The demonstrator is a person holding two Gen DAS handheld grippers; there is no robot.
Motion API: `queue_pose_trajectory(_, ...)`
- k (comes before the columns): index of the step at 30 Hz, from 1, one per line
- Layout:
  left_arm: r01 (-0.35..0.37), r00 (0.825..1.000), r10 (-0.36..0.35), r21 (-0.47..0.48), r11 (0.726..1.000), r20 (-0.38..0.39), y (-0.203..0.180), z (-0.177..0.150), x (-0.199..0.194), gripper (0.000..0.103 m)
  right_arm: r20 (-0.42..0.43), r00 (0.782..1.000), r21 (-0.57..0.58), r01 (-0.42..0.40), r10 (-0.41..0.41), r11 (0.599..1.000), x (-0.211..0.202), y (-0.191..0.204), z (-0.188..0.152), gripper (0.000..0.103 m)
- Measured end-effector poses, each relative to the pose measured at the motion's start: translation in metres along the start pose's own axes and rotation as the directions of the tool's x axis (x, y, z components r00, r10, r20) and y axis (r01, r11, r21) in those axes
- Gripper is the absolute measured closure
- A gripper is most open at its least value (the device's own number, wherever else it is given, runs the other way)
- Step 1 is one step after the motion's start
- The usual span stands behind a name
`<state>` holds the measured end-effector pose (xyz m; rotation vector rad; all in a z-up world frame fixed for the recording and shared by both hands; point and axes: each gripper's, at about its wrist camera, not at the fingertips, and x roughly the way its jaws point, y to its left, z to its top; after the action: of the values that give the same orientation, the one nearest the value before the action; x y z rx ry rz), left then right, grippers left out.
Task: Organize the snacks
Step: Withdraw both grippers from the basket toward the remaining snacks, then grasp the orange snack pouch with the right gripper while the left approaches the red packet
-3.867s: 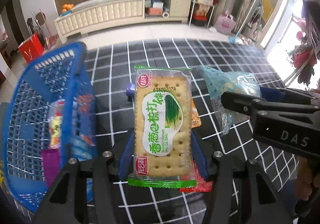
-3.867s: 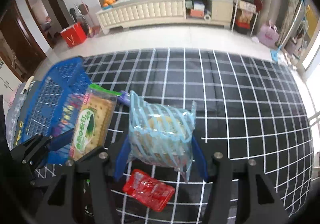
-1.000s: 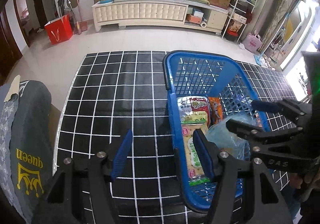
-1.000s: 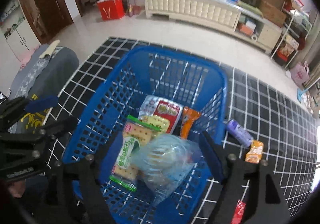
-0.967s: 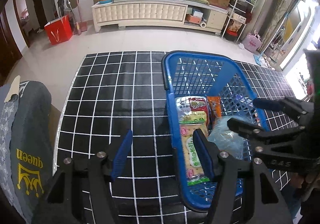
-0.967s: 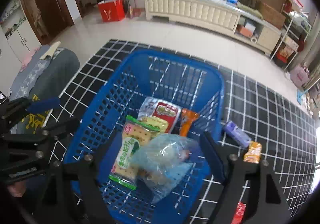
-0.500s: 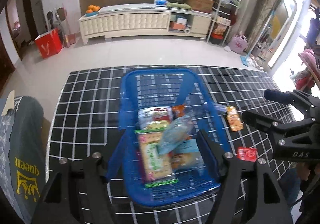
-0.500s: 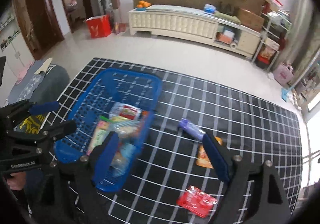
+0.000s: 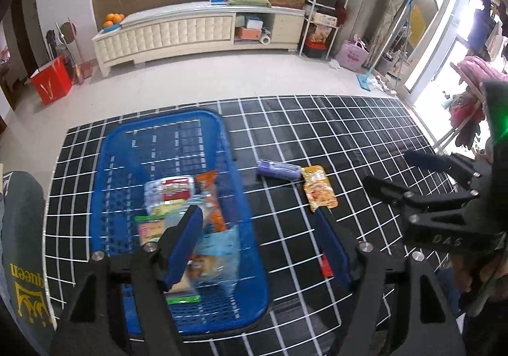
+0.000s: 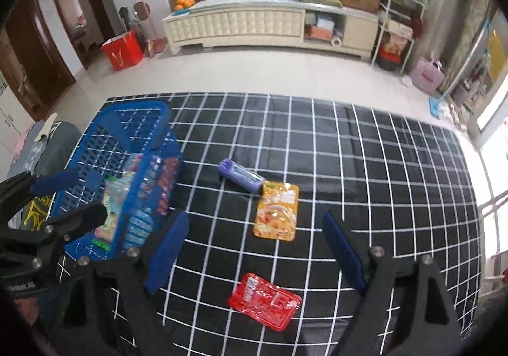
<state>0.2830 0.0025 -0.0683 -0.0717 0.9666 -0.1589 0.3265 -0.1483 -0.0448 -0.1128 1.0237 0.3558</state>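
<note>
Both pairs of tongs are empty and spread wide. The left tongs [image 9: 258, 241] have just been opening further with nothing pinched between the blue pads; they hang over the near right side of the blue basket [image 9: 111, 165], which stands on the black cloth with white grid lines [image 9: 349, 133] covering the desk. In the basket lie several snacks: a green-edged cracker pack [image 9: 149, 229] near the left pad, a red-and-white pack [image 9: 173, 189] behind it, an orange packet [image 9: 211, 194] along the right wall, and a pale blue bag [image 9: 219, 245] toward the near end, somewhat blurred. The right tongs [image 10: 254, 256] are parted just as plainly, their opening having widened a little, with only bare cloth and loose snacks seen between the pads, none of them touched. 3 snacks lie out on the cloth to the right of the basket: a purple tube-shaped pack [image 10: 241, 179], an orange pouch [image 10: 277, 211] touching its right end, and a red packet [image 10: 265, 300] apart from both, nearer the camera. In the left wrist view the same purple pack [image 9: 279, 169] and orange pouch [image 9: 318, 191] sit just right of the basket, and the red packet [image 9: 326, 265] shows only as a sliver behind the right pad. The right tongs [image 9: 422, 178] appear there at the right edge, held by a hand [image 9: 476, 273]; in the right wrist view the left tongs [image 10: 68, 197] reach in from the left edge beside the basket [image 10: 95, 146].
</note>
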Motion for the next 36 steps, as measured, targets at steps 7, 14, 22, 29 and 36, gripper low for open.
queue_pose_trajectory(7,-0.022,0.999,0.024,0.031,0.999,-0.048,-0.039,0.009,0.038,0.032,-0.059,0.998,0.038,0.002,0.000,0.999,0.031,-0.039,-0.008,0.014)
queue_pose_trajectory(14,-0.046,0.992,0.051,0.046,0.998,-0.116,-0.067,0.005,0.088,0.032,-0.107,0.994,0.090,-0.012,0.021,0.996,0.059,-0.076,-0.012,0.014)
queue_pose_trajectory(22,-0.086,0.982,0.092,0.043,0.995,-0.162,-0.082,0.001,0.133,0.032,-0.155,0.987,0.088,-0.036,0.049,0.995,0.089,-0.087,-0.012,0.014)
queue_pose_trajectory(29,-0.121,0.974,0.136,0.091,0.988,-0.183,-0.080,-0.005,0.158,0.032,-0.230,0.970,0.051,-0.068,0.078,0.996,0.127,-0.070,-0.001,0.014)
queue_pose_trajectory(36,-0.049,0.967,0.056,0.036,0.998,-0.247,-0.070,-0.009,0.182,0.032,-0.286,0.954,0.023,-0.082,0.085,0.996,0.155,-0.057,0.015,0.014)
